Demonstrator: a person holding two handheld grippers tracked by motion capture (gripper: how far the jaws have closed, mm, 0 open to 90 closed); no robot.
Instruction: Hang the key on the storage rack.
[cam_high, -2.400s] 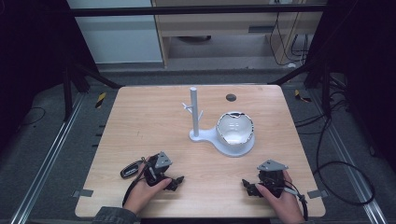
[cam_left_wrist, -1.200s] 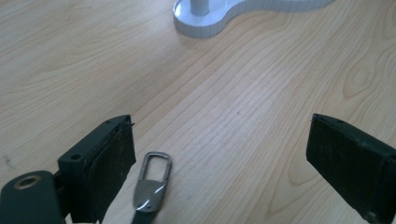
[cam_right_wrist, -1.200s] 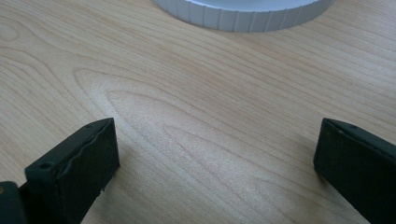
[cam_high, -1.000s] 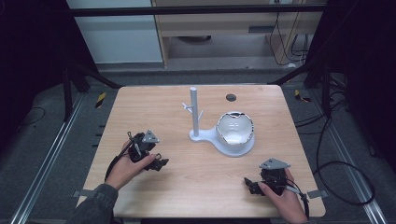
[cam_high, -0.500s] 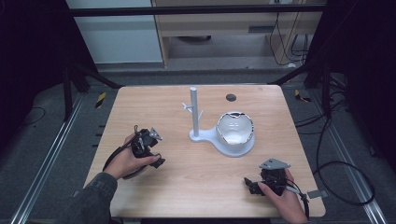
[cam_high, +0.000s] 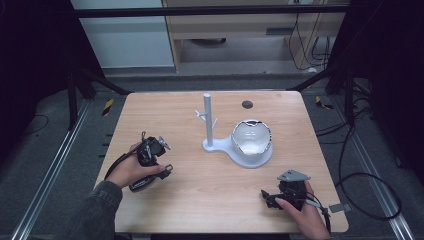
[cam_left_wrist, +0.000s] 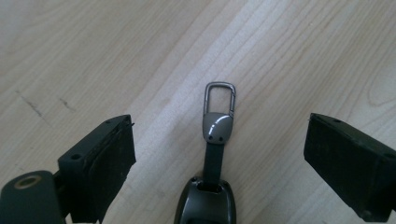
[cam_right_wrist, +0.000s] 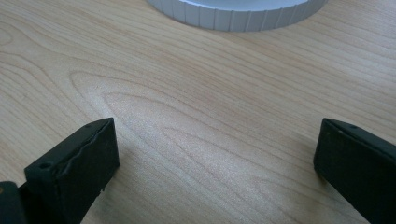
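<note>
Tongs over a key fob on the wooden bench

Left tongs (cam_left_wrist: 219, 140) stand wide apart above the bench (cam_high: 200, 200), with a dark key fob (cam_left_wrist: 205, 205) lying flat between them, its strap and metal clip (cam_left_wrist: 219, 100) pointing away from the camera; neither jaw touches it. From above, the left tongs (cam_high: 155, 155) sit at the bench's left side, well apart from the white stand (cam_high: 239, 145) with its upright post. Right tongs (cam_right_wrist: 215, 158) gape wide over bare wood, near the stand's ribbed base (cam_right_wrist: 238, 11), and show at the bench's front right (cam_high: 272, 197).
</note>
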